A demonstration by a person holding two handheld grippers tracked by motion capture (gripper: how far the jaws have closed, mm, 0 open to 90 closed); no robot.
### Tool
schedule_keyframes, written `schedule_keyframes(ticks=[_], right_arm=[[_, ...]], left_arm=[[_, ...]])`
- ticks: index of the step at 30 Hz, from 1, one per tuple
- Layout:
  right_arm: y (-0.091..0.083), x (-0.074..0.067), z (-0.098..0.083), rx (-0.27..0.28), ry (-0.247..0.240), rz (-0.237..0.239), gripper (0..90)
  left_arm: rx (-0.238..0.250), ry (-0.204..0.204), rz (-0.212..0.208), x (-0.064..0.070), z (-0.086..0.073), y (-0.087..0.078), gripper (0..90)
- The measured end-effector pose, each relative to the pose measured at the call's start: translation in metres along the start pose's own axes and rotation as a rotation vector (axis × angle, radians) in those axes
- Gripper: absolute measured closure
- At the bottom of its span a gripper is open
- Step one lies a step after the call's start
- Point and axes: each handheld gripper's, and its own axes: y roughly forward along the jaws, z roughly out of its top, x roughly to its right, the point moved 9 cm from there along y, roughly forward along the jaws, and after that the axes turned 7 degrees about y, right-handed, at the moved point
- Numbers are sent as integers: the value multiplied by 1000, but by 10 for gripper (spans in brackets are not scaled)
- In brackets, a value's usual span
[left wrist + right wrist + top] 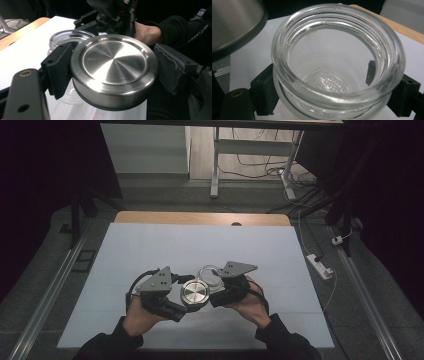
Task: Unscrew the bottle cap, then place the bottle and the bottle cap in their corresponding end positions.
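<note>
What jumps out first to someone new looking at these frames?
The shiny steel lid, clamped between the left tool's pads and held off the table near the middle front of the white table. Right beside it, the open, empty glass jar sits gripped in the right tool, its mouth uncovered with the lid's edge looming at the upper left of the right gripper view.

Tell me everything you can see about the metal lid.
The metal lid is round, of brushed silvery steel, with a flat recessed top, a raised rim and a dark seal along its lower edge. It is off the glass jar and tilted. The left claw holds it by the side wall, one pad on each side, beside the jar's open mouth.
</note>
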Motion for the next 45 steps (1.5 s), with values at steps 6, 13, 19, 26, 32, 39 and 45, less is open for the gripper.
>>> schedule_keyframes(ticks=[6, 13, 19, 26, 32, 39, 45], right_arm=[[5, 7, 4, 1, 12, -8, 153], [12, 9, 8, -2, 1, -11, 153], [17, 15, 10, -2, 4, -21, 153], [22, 27, 11, 0, 17, -42, 153], [28, 36, 14, -3, 23, -59, 153], [33, 48, 18, 2, 30, -84, 153], [39, 57, 21, -1, 31, -107, 153]], left_arm=[[0, 18, 0, 3, -6, 2, 206], [23, 0, 5, 4, -10, 1, 206], [33, 1, -7, 9, -12, -1, 206], [14, -15, -20, 13, -23, 5, 207], [-11, -12, -20, 12, -39, 16, 207], [-38, -14, -18, 12, -54, 29, 207], [-61, -4, -26, 13, -61, 40, 207]])
